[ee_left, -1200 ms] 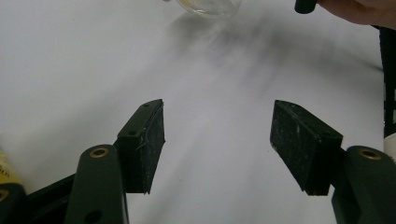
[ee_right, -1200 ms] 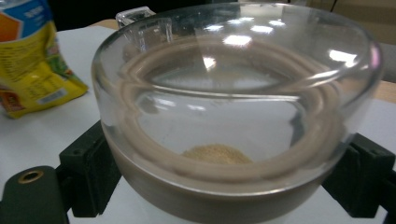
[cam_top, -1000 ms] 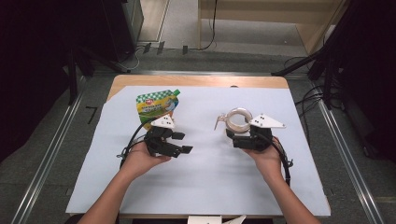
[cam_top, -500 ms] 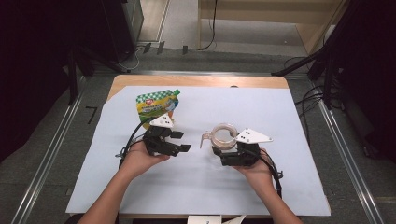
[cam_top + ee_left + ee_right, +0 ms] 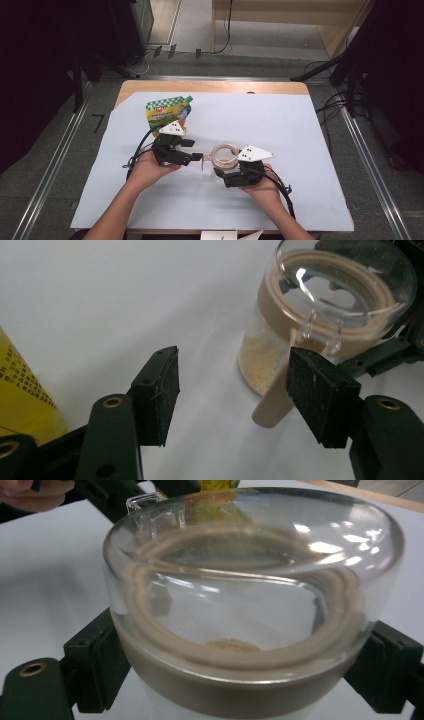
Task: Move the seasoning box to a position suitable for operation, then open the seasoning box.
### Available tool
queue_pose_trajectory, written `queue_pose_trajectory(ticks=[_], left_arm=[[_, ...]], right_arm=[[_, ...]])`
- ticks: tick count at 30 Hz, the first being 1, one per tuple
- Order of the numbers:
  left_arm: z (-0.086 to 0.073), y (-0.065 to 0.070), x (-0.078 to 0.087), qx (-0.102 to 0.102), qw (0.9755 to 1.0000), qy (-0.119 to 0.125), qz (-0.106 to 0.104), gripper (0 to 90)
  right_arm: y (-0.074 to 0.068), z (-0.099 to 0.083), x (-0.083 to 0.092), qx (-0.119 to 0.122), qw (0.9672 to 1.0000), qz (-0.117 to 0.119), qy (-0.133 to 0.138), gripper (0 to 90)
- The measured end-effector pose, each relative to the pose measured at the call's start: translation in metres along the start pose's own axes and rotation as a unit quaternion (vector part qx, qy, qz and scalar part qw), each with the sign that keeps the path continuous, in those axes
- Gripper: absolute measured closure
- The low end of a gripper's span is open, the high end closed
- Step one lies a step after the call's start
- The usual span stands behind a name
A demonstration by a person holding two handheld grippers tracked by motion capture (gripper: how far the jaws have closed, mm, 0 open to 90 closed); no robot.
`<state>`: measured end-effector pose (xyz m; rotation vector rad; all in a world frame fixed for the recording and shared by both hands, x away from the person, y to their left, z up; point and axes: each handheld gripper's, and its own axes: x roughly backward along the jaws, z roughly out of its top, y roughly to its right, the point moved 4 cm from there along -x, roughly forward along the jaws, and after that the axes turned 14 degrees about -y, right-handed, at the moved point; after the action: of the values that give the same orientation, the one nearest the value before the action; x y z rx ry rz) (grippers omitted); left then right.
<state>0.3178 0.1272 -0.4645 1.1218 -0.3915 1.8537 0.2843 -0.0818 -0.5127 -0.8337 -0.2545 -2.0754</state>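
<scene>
Writing on yellow-green pouch (image 5: 168,111) near counter's (image 5: 310,150) far-left corner unreadable. Right hand-held gripper (image 5: 218,173) clamped clear lidded jar (image 5: 225,155); left hand-held gripper (image 5: 196,150) half open, empty.

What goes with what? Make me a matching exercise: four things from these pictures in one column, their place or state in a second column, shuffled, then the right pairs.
1. Clear round jar with tan lid ring
2. Yellow-green printed pouch
3. Left tool
4. Pale blue sheet on the table

A. Jaws apart, nothing between the pads
B. Clamped between the right tool's jaws
C. Lies under everything
D. Lies on the far side of the left hand's tool

Pairs: 1-B, 2-D, 3-A, 4-C
</scene>
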Motion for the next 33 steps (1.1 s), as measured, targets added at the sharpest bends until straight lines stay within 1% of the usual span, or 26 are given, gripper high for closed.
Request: queue_pose_trajectory(ticks=[2,5,8,11,13,15,17,18,19,20,21,22,24,26,27,28,29,30,31,32,33], left_arm=[[0.000,0.000,-0.001,-0.001,1.0000,0.002,-0.001,39.4],[0.000,0.000,-0.001,0.000,1.0000,0.002,-0.004,39.4],[0.001,-0.001,-0.001,0.001,1.0000,0.005,-0.007,39.3],[0.000,-0.001,-0.001,0.000,1.0000,0.005,-0.006,39.3],[0.001,0.000,-0.001,0.000,1.0000,0.006,-0.007,39.3],[0.000,0.000,-0.001,-0.003,1.0000,0.004,-0.007,39.3],[0.000,0.000,-0.001,-0.001,1.0000,0.004,-0.005,39.3],[0.000,0.000,-0.001,0.001,1.0000,0.005,-0.006,39.2],[0.000,0.000,-0.001,0.001,1.0000,0.005,-0.006,39.3],[-0.001,-0.001,0.000,0.001,1.0000,0.004,-0.007,39.3],[-0.001,-0.001,0.000,0.001,1.0000,0.004,-0.006,39.4],[-0.001,-0.001,0.000,0.002,1.0000,0.003,-0.007,39.5],[-0.001,-0.001,0.000,0.002,0.9999,0.004,-0.010,40.2],[-0.001,-0.001,0.000,0.001,0.9999,0.003,-0.011,41.2],[-0.001,-0.001,-0.001,0.000,0.9999,0.003,-0.010,42.1],[-0.001,0.000,-0.001,-0.002,1.0000,0.001,-0.007,42.1],[-0.001,0.001,-0.002,-0.004,1.0000,0.000,-0.005,42.7],[-0.001,0.001,-0.003,-0.003,1.0000,-0.001,-0.008,43.7],[-0.001,0.001,-0.003,-0.003,1.0000,-0.001,-0.008,45.5],[-0.001,0.001,-0.004,-0.003,0.9999,0.000,-0.017,47.1],[-0.001,0.001,-0.004,-0.004,0.9998,-0.002,-0.020,49.4]], right_arm=[[-0.002,-0.002,-0.002,0.005,1.0000,0.002,-0.005,12.0],[-0.003,-0.003,-0.002,0.010,1.0000,0.000,-0.001,11.9],[-0.005,-0.006,-0.002,0.034,0.9994,-0.008,0.002,11.8],[-0.006,-0.008,-0.003,0.027,0.9996,-0.011,0.006,11.1],[-0.007,-0.009,-0.003,0.026,0.9996,-0.011,-0.003,10.8],[-0.008,-0.009,-0.002,0.026,0.9995,-0.014,-0.005,10.9],[-0.008,-0.009,0.001,0.022,0.9996,-0.015,-0.014,11.1],[-0.008,-0.012,0.008,0.012,0.9996,-0.011,-0.021,11.4],[-0.008,-0.012,0.010,0.011,0.9996,-0.010,-0.023,11.9],[-0.008,-0.013,0.014,0.006,0.9995,-0.007,-0.029,13.2],[-0.007,-0.014,0.019,0.002,0.9991,-0.006,-0.041,15.3],[-0.007,-0.016,0.023,-0.003,0.9988,-0.002,-0.050,19.3],[-0.007,-0.020,0.034,-0.012,0.9984,0.008,-0.055,26.2],[-0.006,-0.022,0.045,-0.018,0.9987,0.012,-0.046,30.9],[-0.004,-0.021,0.049,-0.021,0.9988,0.005,-0.043,33.4],[-0.004,-0.021,0.049,-0.021,0.9988,0.005,-0.043,33.4],[-0.003,-0.021,0.054,-0.023,0.9989,0.015,-0.038,42.3],[-0.001,-0.021,0.058,-0.024,0.9991,0.015,-0.033,46.9],[-0.001,-0.021,0.058,-0.024,0.9991,0.015,-0.033,46.9],[0.000,-0.020,0.062,-0.019,0.9992,0.015,-0.031,51.3],[0.001,-0.019,0.063,-0.016,0.9992,0.013,-0.036,51.8]])
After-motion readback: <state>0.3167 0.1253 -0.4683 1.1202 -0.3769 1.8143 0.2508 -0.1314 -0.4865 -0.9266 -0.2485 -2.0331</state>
